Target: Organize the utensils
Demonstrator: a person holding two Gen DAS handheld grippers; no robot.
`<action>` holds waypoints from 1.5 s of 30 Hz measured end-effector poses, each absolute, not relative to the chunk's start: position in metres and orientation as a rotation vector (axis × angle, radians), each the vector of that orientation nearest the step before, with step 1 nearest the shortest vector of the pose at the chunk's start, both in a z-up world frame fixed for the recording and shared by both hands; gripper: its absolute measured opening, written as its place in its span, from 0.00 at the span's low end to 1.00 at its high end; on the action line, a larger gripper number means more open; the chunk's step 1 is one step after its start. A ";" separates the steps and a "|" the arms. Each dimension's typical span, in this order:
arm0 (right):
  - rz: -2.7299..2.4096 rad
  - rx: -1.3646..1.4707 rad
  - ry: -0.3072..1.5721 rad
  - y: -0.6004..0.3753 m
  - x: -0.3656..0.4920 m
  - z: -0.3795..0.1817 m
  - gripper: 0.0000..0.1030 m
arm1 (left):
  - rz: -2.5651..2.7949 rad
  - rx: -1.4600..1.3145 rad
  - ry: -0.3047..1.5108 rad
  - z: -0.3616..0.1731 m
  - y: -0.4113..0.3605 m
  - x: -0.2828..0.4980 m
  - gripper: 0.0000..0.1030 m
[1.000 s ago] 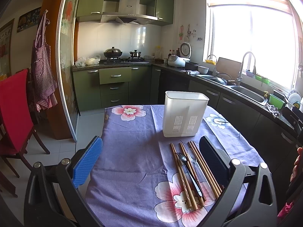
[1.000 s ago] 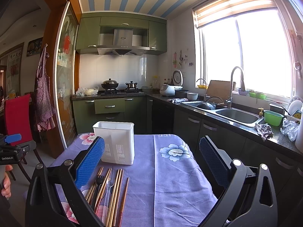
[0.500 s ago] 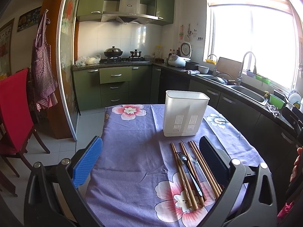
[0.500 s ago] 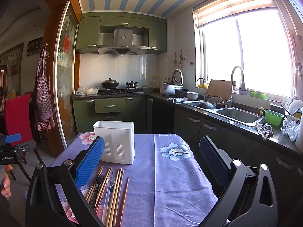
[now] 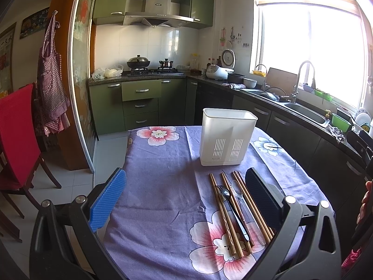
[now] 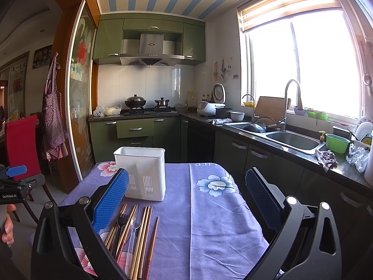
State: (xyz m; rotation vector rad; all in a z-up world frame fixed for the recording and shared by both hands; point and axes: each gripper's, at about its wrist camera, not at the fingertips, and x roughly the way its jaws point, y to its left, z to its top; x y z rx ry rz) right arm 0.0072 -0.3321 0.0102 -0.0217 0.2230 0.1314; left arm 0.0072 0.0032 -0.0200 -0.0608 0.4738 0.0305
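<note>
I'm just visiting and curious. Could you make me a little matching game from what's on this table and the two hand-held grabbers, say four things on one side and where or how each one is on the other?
Things:
1. white utensil holder
2. chopsticks
3. black fork
4. left gripper

States:
A. lies flat among the wooden sticks
B. stands upright at the far end of the purple tablecloth
C. open, holding nothing
D. lie side by side in front of the holder

Pairs: 1-B, 2-D, 3-A, 4-C

The right gripper is open and empty too.
</note>
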 end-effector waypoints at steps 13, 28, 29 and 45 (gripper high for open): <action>0.131 -0.018 0.243 -0.336 0.014 0.010 0.96 | 0.033 -0.058 0.486 -0.018 0.001 0.011 0.94; 0.149 0.002 0.295 -0.342 0.028 0.001 0.96 | 0.002 -0.080 0.572 -0.027 -0.001 0.028 0.94; 0.152 0.000 0.298 -0.342 0.029 0.000 0.96 | -0.005 -0.094 0.588 -0.028 -0.001 0.031 0.94; 0.142 0.012 0.360 -0.352 0.052 -0.014 0.96 | -0.156 -0.194 1.027 -0.093 -0.052 0.130 0.70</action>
